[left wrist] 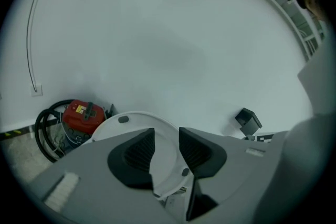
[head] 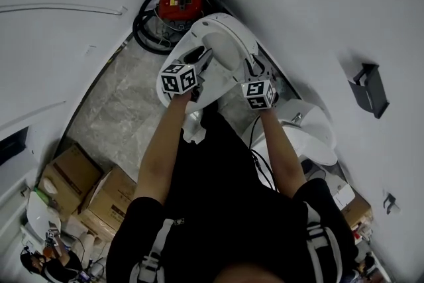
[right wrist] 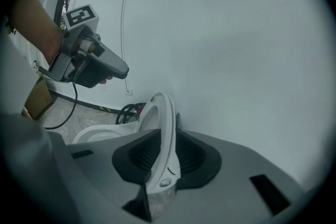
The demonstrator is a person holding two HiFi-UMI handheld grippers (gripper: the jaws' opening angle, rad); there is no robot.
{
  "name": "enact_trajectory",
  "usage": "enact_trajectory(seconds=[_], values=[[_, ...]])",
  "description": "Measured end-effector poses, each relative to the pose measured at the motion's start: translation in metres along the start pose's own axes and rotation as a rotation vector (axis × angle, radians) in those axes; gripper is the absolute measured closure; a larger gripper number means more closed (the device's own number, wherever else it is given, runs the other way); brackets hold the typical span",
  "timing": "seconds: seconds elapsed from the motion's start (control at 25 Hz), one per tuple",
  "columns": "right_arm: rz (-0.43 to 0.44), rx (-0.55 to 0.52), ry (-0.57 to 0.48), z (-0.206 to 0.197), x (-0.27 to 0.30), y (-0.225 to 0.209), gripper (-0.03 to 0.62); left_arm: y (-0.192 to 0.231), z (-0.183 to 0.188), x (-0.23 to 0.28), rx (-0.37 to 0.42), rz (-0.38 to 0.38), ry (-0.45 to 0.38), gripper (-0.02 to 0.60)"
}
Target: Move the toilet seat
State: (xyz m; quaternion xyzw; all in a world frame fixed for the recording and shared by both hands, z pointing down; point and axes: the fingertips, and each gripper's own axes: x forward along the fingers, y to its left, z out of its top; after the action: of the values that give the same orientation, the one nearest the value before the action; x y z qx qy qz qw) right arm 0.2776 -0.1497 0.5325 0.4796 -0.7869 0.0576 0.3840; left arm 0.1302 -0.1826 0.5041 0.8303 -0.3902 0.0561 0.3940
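The white toilet seat (head: pixel 232 30) stands raised on its toilet near the wall. In the right gripper view its rim (right wrist: pixel 164 113) runs edge-on between the two dark pads, and my right gripper (right wrist: pixel 167 152) is shut on it. My left gripper (left wrist: pixel 167 144) is at the seat's left side, jaws apart. The seat's white face (left wrist: pixel 131 123) shows through the gap, and I see no pad pressing on it. From the head view both grippers, left (head: pixel 202 63) and right (head: pixel 253 69), reach over the toilet at arm's length.
A red vacuum cleaner (head: pixel 179 2) with a coiled black hose stands by the wall behind the toilet. Cardboard boxes (head: pixel 73 172) sit at lower left. Another white toilet (head: pixel 311 136) is at the right, below a black bracket (head: pixel 368 86) on the wall.
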Motion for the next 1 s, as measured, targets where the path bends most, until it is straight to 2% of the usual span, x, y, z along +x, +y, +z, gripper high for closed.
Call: enact_trajectory(seconds=[0.12,0.28,0.4,0.6,1.0], values=[[-0.003,-0.004,0.001,0.004,-0.014,0.012,0.589,-0.002,0.004,-0.027,0.085,0.009,-0.010,0.490],[-0.001,-0.003,0.013,0.005,-0.038,0.030,0.591,-0.003,0.003,-0.069,0.137,0.010,-0.035,0.549],[-0.009,0.026,0.005,0.005,-0.056,0.038,0.591,-0.001,0.000,-0.096,0.212,0.027,-0.027,0.580],[-0.034,0.107,-0.030,0.010,-0.083,0.052,0.592,0.005,-0.003,-0.126,0.358,0.037,0.024,0.581],[-0.087,0.171,-0.087,0.021,-0.117,0.084,0.591,-0.018,0.008,-0.165,0.517,-0.042,0.017,0.580]])
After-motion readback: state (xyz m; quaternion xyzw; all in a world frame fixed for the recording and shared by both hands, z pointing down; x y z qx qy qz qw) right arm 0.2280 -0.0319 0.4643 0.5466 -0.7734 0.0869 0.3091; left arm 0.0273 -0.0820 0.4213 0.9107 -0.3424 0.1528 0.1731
